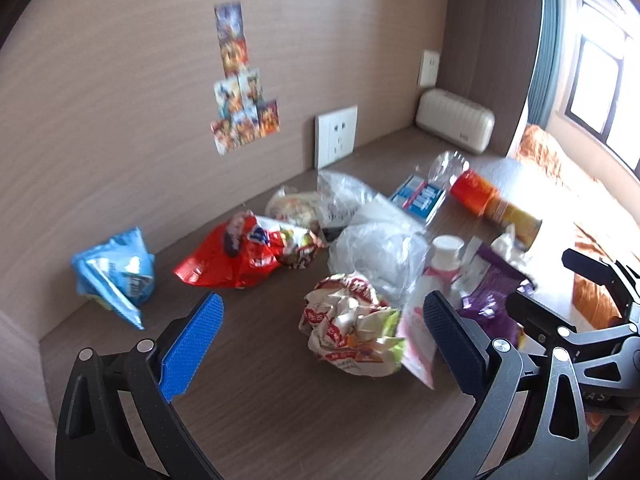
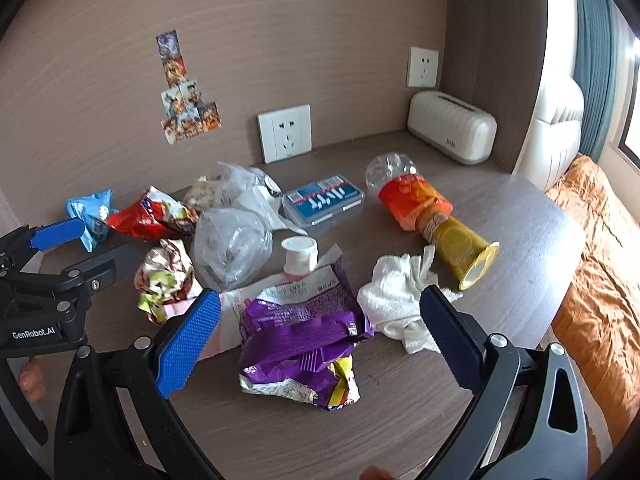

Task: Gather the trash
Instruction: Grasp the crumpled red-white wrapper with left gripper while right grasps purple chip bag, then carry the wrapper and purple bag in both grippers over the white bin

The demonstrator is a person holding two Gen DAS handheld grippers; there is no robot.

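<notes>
Trash is scattered over a brown wooden desk. My left gripper is open, and a crumpled red-and-green wrapper lies on the desk between its fingers. My right gripper is open too, hovering over a purple snack bag. A white tissue wad lies by its right finger. Farther back are a blue wrapper, a red bag, a clear plastic bag, a pink pouch with a white cap and a toppled orange-yellow bottle. The left gripper shows at the left of the right wrist view.
A blue-lidded plastic box and a cream tissue box stand near the back wall with its sockets. The desk's rounded right edge borders a bed with an orange blanket. A side wall closes the desk's left end.
</notes>
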